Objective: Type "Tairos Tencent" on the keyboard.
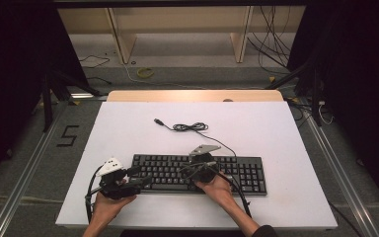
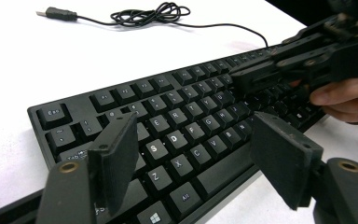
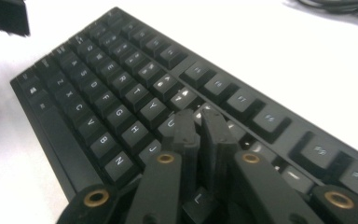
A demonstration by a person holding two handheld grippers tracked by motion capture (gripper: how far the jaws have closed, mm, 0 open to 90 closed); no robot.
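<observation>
- Keyboard (image 1: 200, 173) work was in hand: the black board lay square across the near middle of the white table (image 1: 128, 128), close to the person's edge.
- Pressing one key cleanly called, I judged, for a straight downward push with narrow tips, kept clear of neighbouring caps.
- Nearest, the left gripper (image 2: 196, 154) hovered over the board's left end, jaws spread wide with nothing between them, the S, D, X and C keys showing through the gap.
- Next, the right gripper (image 3: 199, 128) had its jaws almost together, gripping nothing; the tips bore on the keys beside U and J, though which cap they touched was too blurred to say.
- Farther back, the keyboard's cable (image 1: 190, 127) lay coiled and unplugged on the table.
</observation>
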